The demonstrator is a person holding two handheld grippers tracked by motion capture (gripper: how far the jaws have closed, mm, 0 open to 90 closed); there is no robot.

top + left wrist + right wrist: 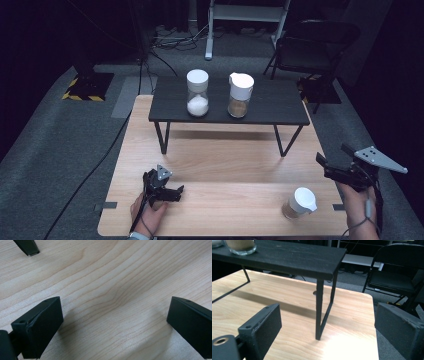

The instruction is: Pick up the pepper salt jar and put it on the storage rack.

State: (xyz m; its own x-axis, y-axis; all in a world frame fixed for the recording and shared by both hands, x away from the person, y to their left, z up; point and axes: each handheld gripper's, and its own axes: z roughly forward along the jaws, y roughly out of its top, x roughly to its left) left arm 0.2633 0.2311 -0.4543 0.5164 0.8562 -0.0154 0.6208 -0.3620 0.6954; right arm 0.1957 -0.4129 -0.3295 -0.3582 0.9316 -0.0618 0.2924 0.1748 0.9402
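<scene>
Two white-lidded glass jars stand on a low black shelf (270,112) at the back of the wooden table: one with white grains (197,93), one with brown powder (240,95). A third jar of brown powder (300,202) sits near the table's front right corner. My left gripper (165,186) rests low at the front left, open, with bare wood between its jaws (113,307). My right gripper (334,155) hovers at the table's right edge, just behind and to the right of the third jar. It is open and empty, facing the shelf's right leg (319,310).
A black folding chair (317,45) stands on the grey carpet beyond the table's right back corner. Cables run over the floor at the left and back. The shelf's left leg foot (28,248) shows ahead of my left gripper.
</scene>
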